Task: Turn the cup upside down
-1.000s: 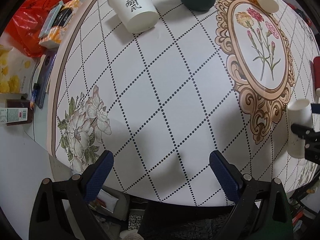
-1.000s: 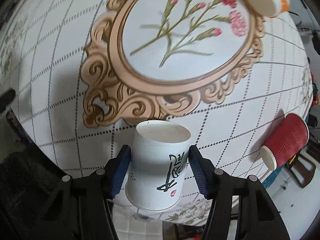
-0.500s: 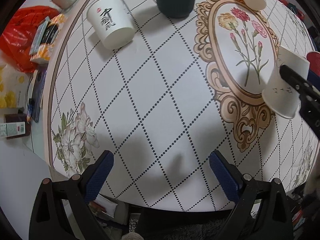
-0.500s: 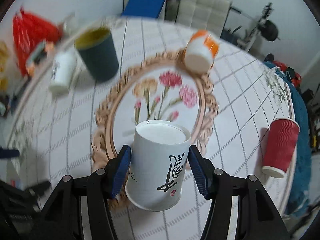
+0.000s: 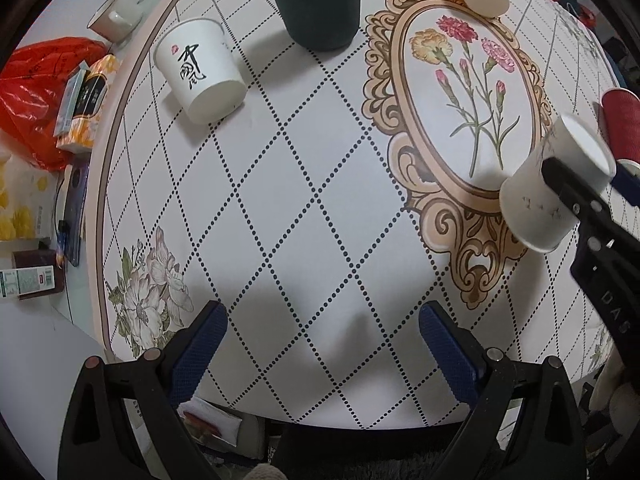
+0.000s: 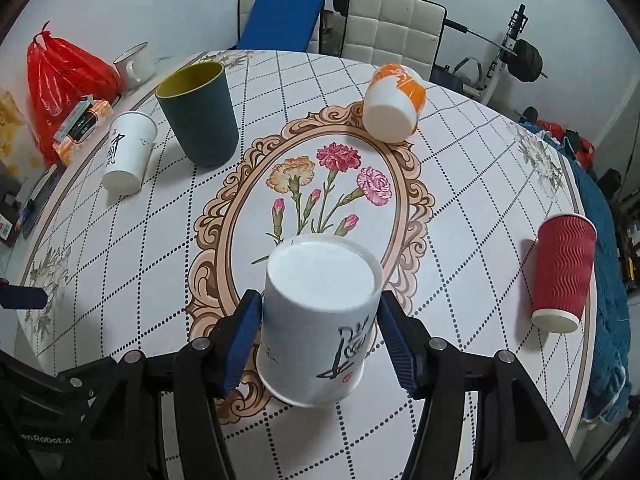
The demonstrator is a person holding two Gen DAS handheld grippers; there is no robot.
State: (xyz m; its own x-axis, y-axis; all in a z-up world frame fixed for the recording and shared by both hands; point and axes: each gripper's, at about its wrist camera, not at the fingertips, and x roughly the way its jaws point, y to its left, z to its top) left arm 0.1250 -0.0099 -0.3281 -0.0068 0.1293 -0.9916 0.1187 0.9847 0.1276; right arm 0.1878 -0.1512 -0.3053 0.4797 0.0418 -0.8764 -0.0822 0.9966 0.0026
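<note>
White paper cup with black calligraphy point(image 6: 320, 320) is hanging bottom-up over the gold-framed carnation medallion point(image 6: 312, 200) of the round table's patterned cloth point(image 5: 280, 200), the right gripper point(image 6: 318, 344) pinching its sides. Left gripper point(image 5: 322, 344) is hovering with jaws wide, holding nothing, above the table's near edge.
</note>
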